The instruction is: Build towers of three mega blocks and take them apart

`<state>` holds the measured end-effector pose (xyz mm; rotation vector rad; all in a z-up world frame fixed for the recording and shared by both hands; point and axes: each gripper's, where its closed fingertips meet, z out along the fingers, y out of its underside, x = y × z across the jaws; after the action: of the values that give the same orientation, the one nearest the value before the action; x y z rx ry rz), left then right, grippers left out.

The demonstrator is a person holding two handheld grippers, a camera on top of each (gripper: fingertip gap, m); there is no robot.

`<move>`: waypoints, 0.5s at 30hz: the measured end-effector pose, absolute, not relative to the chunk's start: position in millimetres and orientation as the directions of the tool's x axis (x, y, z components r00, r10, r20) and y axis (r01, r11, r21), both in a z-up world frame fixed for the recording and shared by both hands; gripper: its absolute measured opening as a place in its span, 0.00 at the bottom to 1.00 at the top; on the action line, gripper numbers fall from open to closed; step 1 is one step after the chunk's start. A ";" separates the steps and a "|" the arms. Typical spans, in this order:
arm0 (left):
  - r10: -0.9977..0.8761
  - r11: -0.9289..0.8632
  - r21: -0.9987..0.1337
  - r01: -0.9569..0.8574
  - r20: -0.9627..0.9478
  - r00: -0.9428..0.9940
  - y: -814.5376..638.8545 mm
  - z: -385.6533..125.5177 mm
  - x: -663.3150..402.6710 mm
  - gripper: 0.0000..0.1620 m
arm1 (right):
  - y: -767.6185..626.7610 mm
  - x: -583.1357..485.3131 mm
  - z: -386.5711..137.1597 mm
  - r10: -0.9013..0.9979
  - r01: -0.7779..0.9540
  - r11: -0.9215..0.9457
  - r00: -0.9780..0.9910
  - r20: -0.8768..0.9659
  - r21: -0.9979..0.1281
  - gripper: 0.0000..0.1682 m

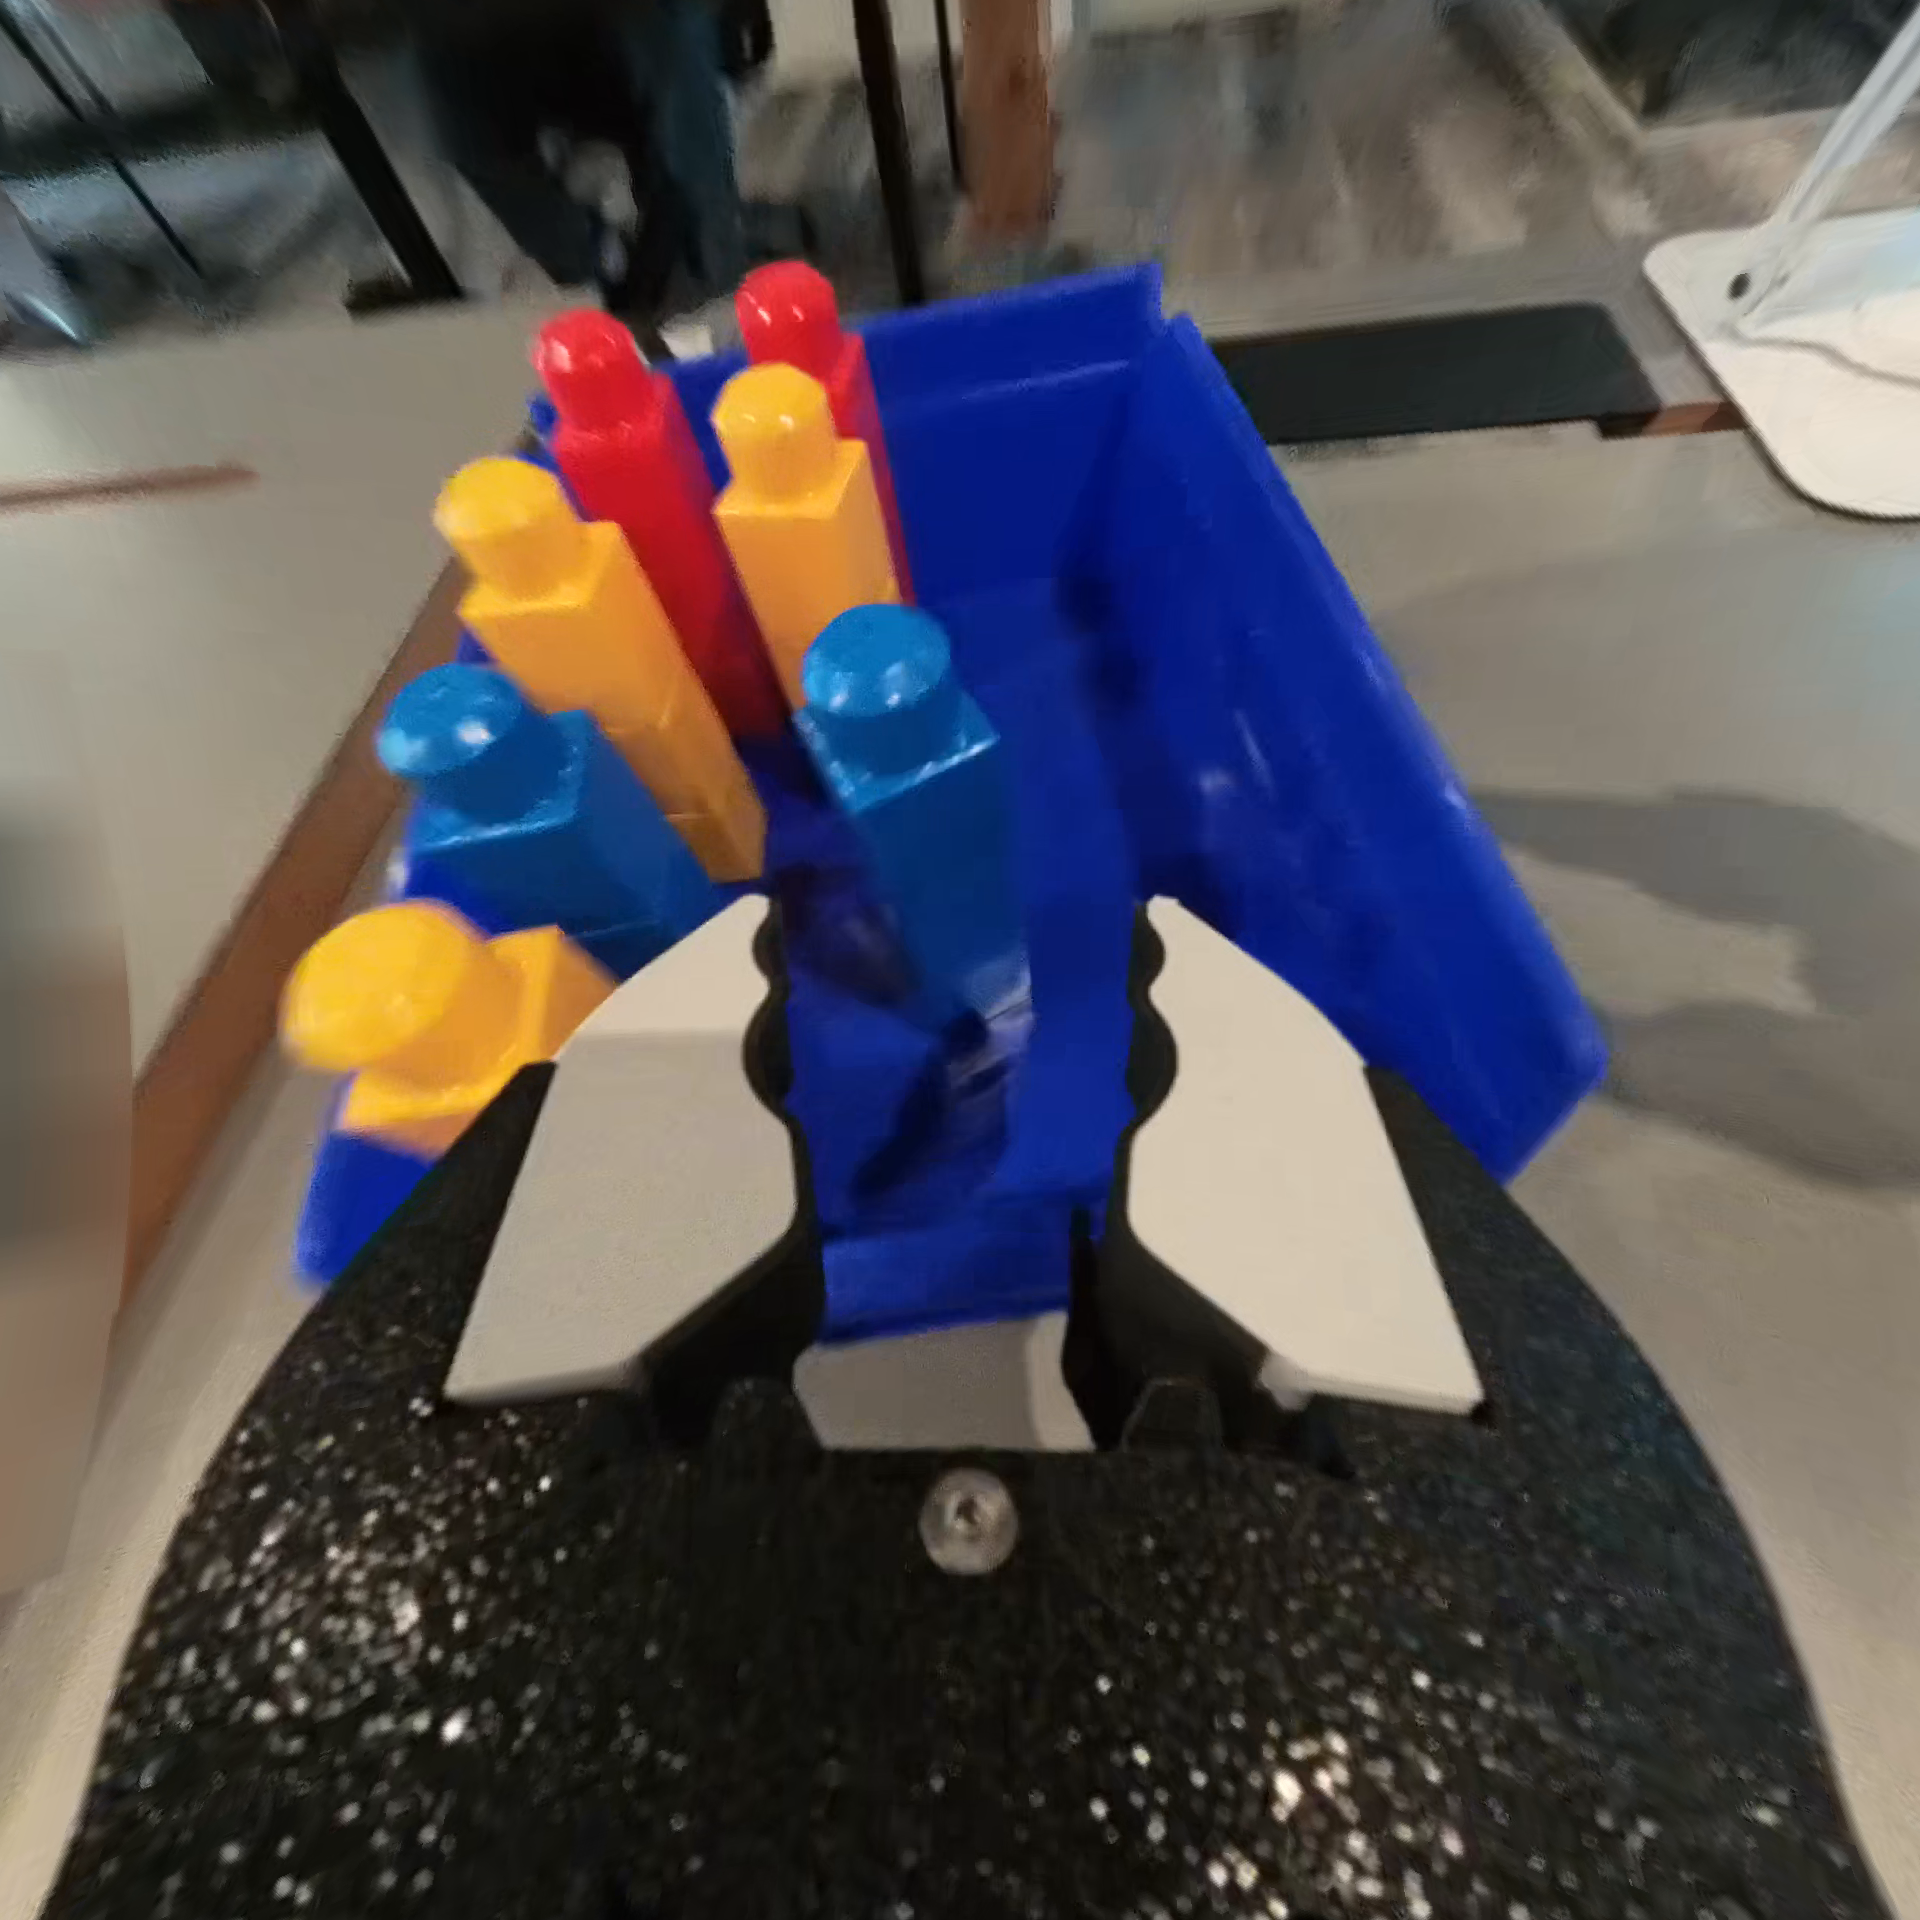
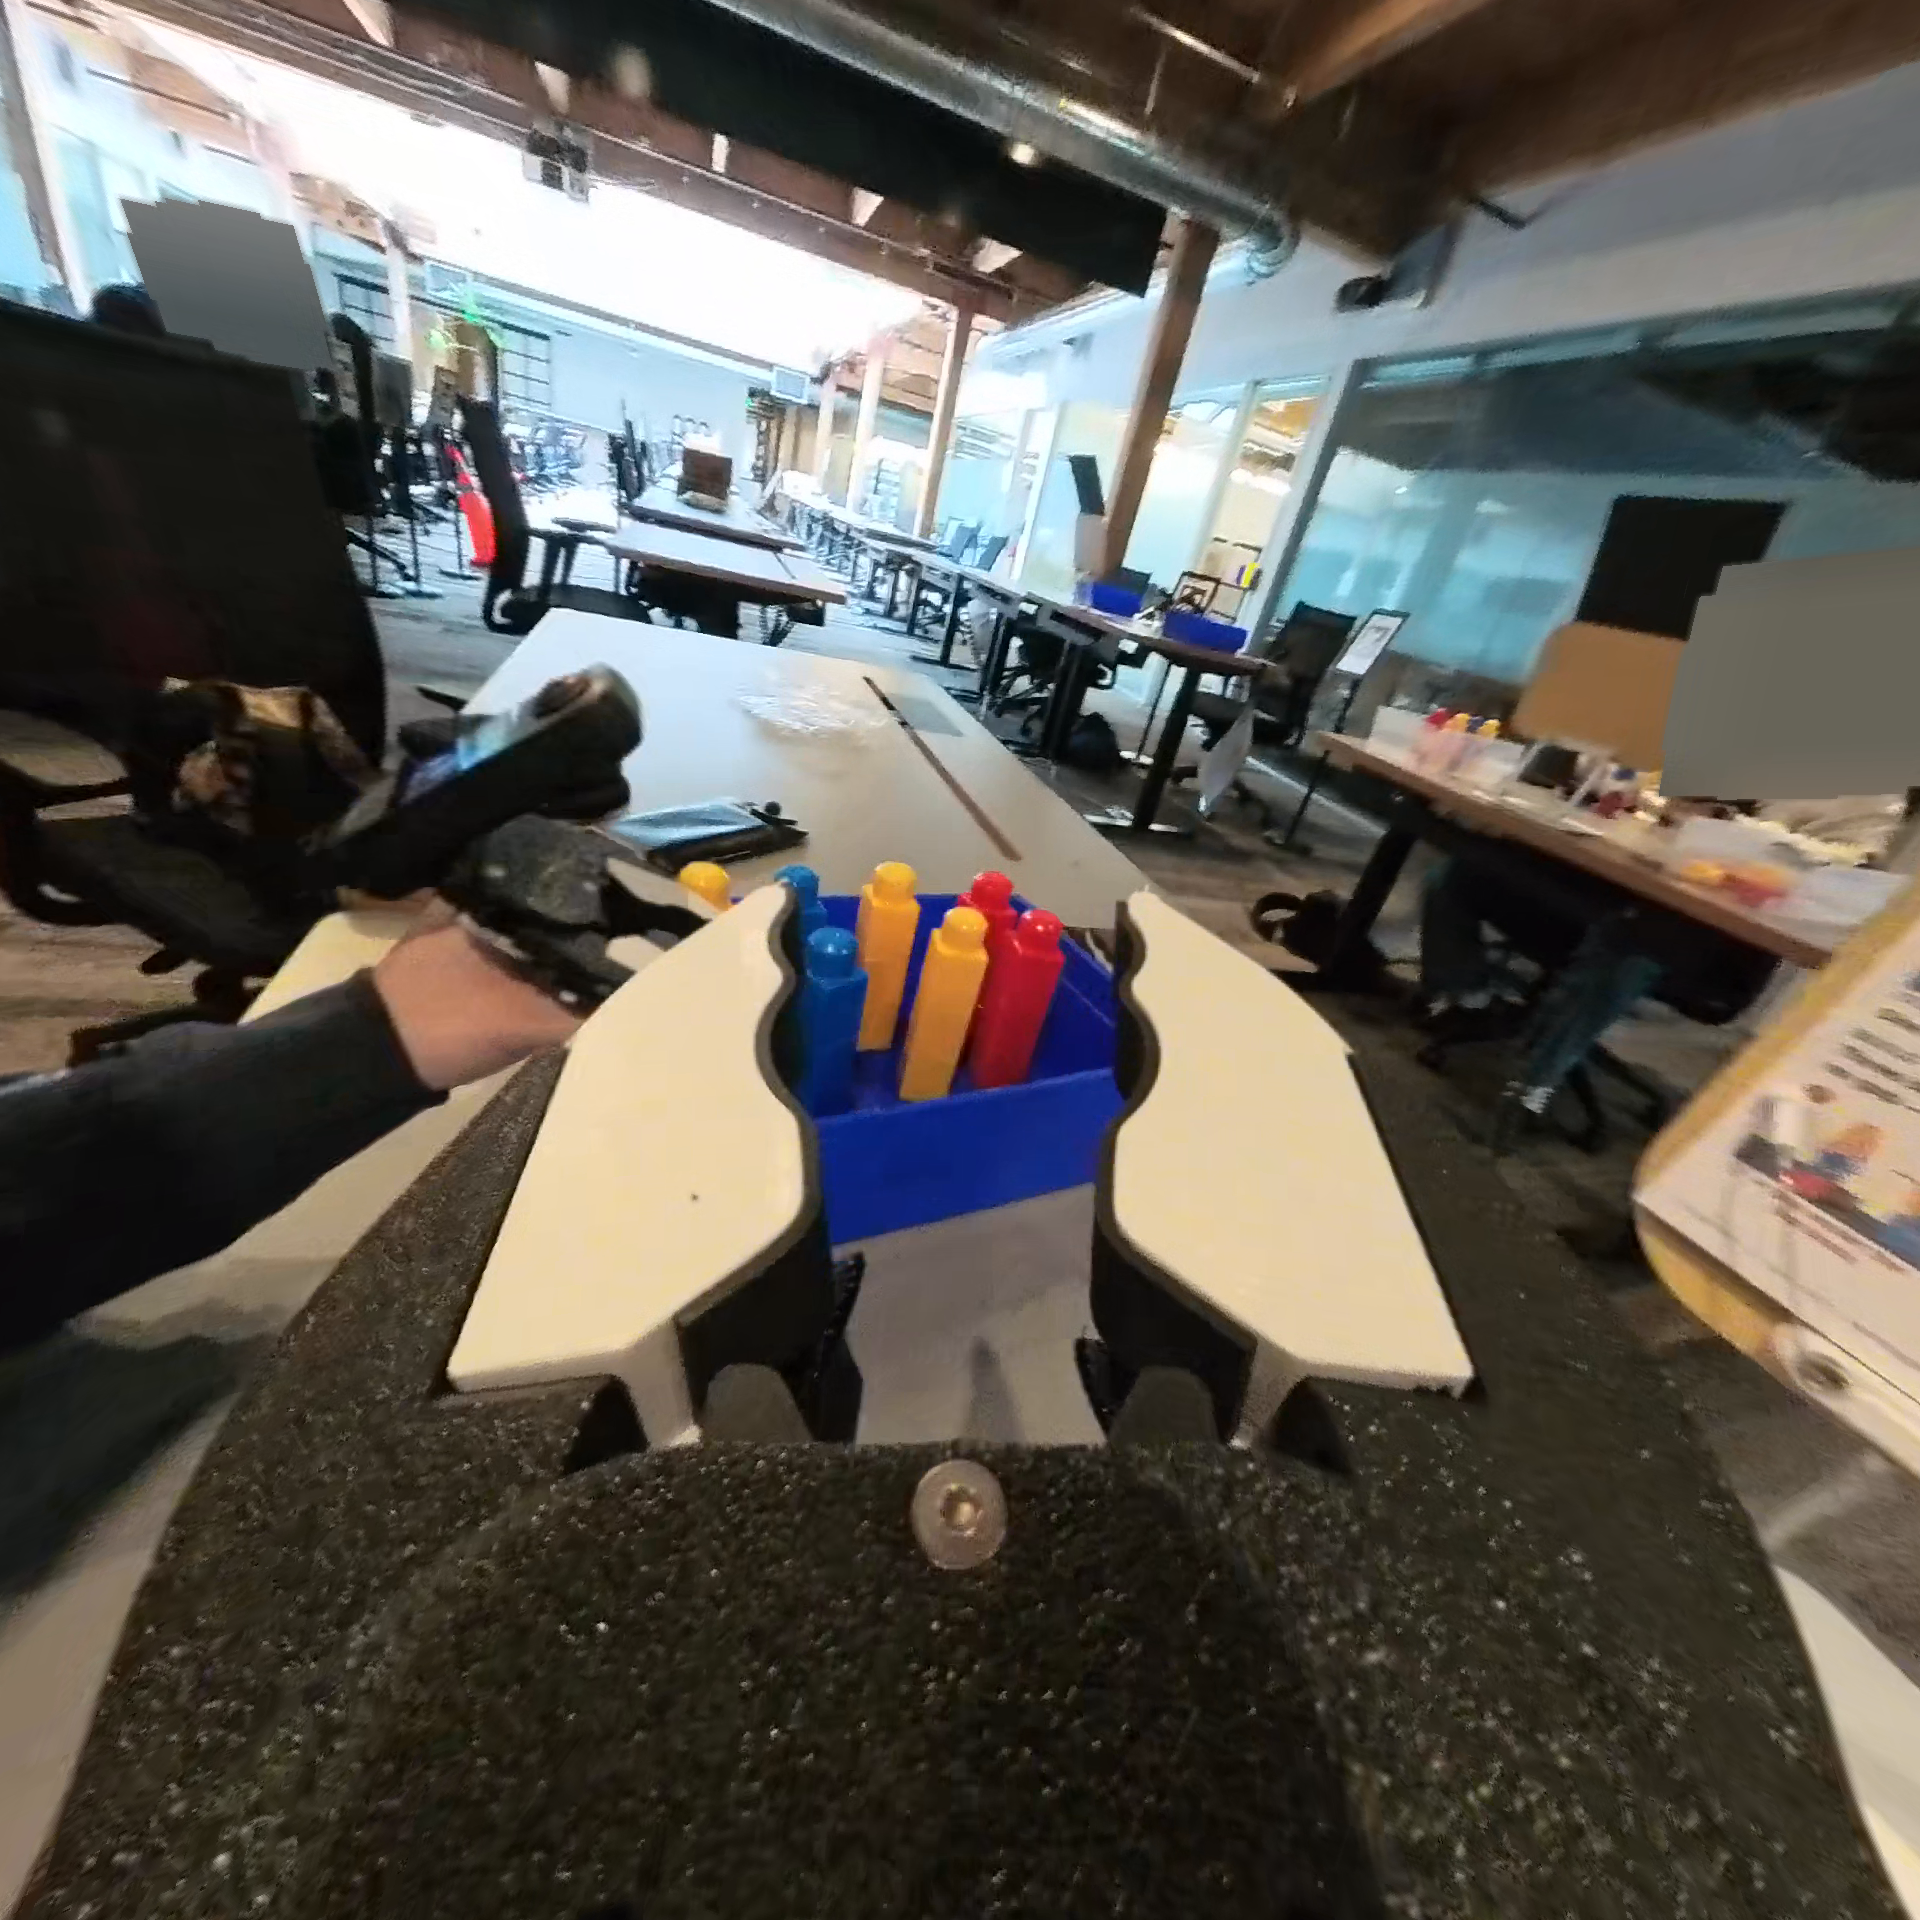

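A blue bin (image 1: 1299, 727) holds several upright towers of mega blocks in red (image 1: 634, 468), yellow (image 1: 582, 623) and blue (image 1: 904, 769). My left gripper (image 1: 961, 925) is open over the bin's near end. The nearest blue tower stands just beyond its fingertips, not gripped. My right gripper (image 2: 956, 904) is open and empty, held back from the bin (image 2: 966, 1153) and facing its long side. In that view the towers stand in the bin, among them blue (image 2: 831, 1018), yellow (image 2: 945, 1008) and red (image 2: 1023, 997). The left gripper (image 2: 623, 914) shows at the bin's left end, held by a hand.
The bin sits on a pale table (image 1: 1558, 644) near its wooden left edge. A white lamp base (image 1: 1808, 343) and a black slot (image 1: 1434, 374) lie behind. A dark pouch (image 2: 707, 831) lies beyond the bin. A yellow-edged printed board (image 2: 1818, 1174) stands at the right.
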<state>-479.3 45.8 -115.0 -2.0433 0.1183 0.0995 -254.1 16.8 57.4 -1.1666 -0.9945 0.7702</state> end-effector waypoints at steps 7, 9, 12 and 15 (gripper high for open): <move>0.017 -0.625 -0.779 0.038 0.035 0.999 79.6 -151.4 -475.3 0.55 | 11.8 -218.1 59.4 0.838 0.097 0.325 0.432 0.334 -0.941 0.33; 0.045 -0.654 -0.754 0.058 0.039 0.998 85.9 -159.6 -481.3 0.54 | 13.3 -210.2 62.8 0.828 0.092 0.339 0.442 0.344 -0.936 0.33; 0.026 -0.698 -0.710 0.091 0.101 0.995 94.7 -170.8 -479.1 0.45 | 13.7 -204.2 65.0 0.849 0.041 0.324 0.429 0.310 -0.945 0.32; -0.031 -0.723 -0.690 0.048 0.101 0.994 101.0 -176.0 -477.1 0.27 | 13.6 -203.6 64.2 0.870 0.010 0.302 0.405 0.280 -0.953 0.32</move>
<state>-477.1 101.0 -176.0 -2.3747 -0.0114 -0.1352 -203.6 13.6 64.2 -1.1191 -0.9955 0.7166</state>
